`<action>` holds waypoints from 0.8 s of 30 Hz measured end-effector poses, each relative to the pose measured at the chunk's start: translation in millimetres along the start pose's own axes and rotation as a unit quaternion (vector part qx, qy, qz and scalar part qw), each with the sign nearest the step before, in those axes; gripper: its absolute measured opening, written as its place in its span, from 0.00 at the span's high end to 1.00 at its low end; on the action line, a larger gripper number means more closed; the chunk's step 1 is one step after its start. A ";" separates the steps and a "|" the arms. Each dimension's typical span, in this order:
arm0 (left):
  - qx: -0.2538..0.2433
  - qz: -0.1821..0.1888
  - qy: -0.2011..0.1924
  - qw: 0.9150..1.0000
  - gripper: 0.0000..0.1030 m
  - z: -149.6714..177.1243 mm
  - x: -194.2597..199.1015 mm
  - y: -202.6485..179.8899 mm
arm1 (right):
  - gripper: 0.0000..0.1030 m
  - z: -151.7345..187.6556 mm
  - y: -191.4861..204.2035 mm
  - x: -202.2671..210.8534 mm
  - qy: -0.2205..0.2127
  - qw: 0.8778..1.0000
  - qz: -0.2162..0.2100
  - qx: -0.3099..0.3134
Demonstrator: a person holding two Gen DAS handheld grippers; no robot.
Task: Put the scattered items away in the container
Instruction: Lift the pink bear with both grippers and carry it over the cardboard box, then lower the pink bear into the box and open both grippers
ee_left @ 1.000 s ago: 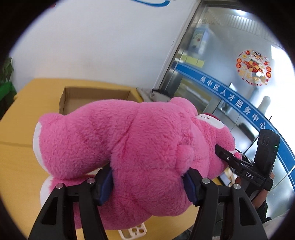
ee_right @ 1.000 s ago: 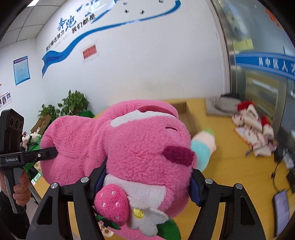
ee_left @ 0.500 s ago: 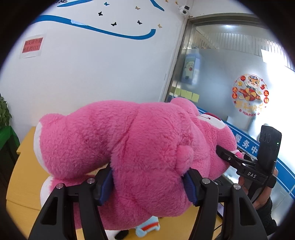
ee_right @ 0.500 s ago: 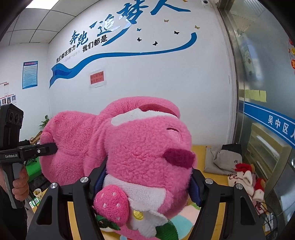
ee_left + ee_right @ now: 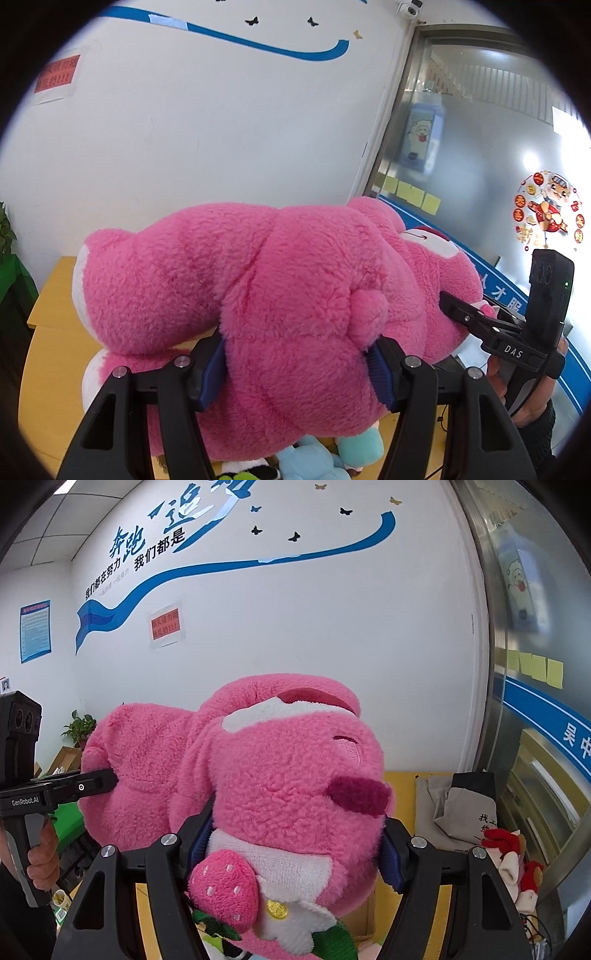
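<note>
A large pink plush bear [image 5: 295,306] is held lying on its side, above the yellow table [image 5: 40,373]. Its fur is fuzzy pink, with white foot soles and a dark magenta nose [image 5: 360,794]. A plush strawberry [image 5: 223,890] and a white flower hang at its chest.

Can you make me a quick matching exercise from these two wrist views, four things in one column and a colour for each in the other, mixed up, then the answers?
Things:
1. plush bear
2. wavy stripe on the wall
3. sticky notes on the glass
4. table

Colours:
A. yellow
B. light wood
C. bright pink
D. blue

Pairs: 1-C, 2-D, 3-A, 4-B.
</note>
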State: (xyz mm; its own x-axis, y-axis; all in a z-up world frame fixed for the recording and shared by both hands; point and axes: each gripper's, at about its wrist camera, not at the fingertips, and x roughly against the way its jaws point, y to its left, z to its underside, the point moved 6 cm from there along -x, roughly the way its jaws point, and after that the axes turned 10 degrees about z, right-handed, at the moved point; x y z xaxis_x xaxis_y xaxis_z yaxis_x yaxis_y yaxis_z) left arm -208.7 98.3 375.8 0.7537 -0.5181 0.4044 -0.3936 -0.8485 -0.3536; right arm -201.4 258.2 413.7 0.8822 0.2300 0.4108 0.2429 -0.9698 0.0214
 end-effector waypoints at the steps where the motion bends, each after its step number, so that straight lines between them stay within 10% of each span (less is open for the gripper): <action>1: 0.001 0.000 0.004 1.000 0.38 -2.7 -7.8 5.0 | 0.25 -1.2 -2.3 -10.2 0.005 1.000 0.001 -0.002; 13: 0.050 -0.007 0.066 0.996 0.38 1.8 -111.2 93.8 | 0.26 9.1 -25.5 -152.8 0.082 0.996 0.008 -0.020; 24: 0.145 -0.011 0.151 0.978 0.38 93.2 -228.7 208.4 | 0.27 111.0 -41.2 -313.6 0.192 0.981 0.012 -0.033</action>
State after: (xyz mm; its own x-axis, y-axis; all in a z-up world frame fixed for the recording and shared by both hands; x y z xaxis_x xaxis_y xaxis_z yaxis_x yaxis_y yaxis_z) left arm -414.0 49.9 131.0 0.5529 -0.5447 0.6305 -0.1796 -0.8168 -0.5482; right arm -443.2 235.0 182.8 0.6678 0.1721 0.7242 0.1868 -0.9805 0.0608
